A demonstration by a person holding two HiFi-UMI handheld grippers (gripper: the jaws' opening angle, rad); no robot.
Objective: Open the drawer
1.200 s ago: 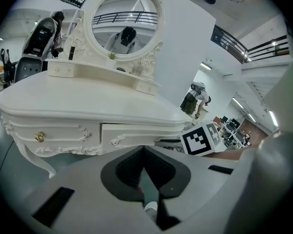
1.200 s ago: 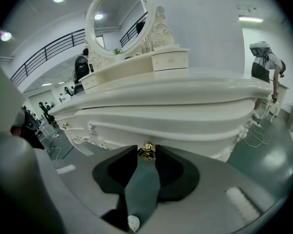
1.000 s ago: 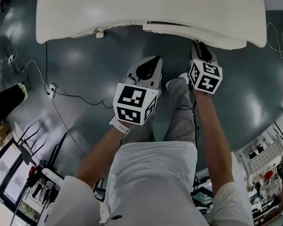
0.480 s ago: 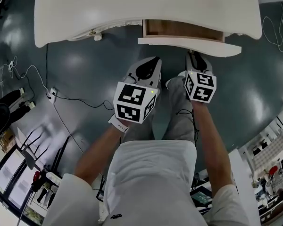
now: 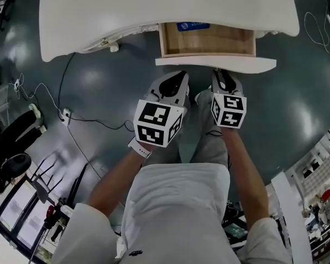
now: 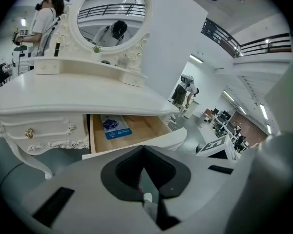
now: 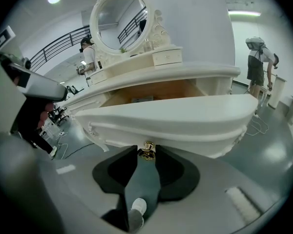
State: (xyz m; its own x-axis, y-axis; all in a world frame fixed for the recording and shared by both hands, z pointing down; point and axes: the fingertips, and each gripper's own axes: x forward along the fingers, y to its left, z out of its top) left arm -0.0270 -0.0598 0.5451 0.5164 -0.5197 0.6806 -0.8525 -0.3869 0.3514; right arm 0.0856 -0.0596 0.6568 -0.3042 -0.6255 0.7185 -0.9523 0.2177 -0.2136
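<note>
The white drawer front of the dressing table stands pulled out, showing a wooden inside with a blue booklet at the back. In the right gripper view, the small gold knob under the drawer front sits pinched between the jaw tips of my right gripper. From above, the right gripper meets the front's near edge. My left gripper hangs just short of the drawer, shut on nothing. Its own view looks over the open drawer and booklet.
The white table top carries an oval mirror. A smaller drawer with gold knobs is left of the open one. Cables trail over the grey floor at left. A person stands at far right.
The drawer has slid out toward me, from nearly closed to well open. My right gripper came back with its knob, and the left gripper drifted slightly.
</note>
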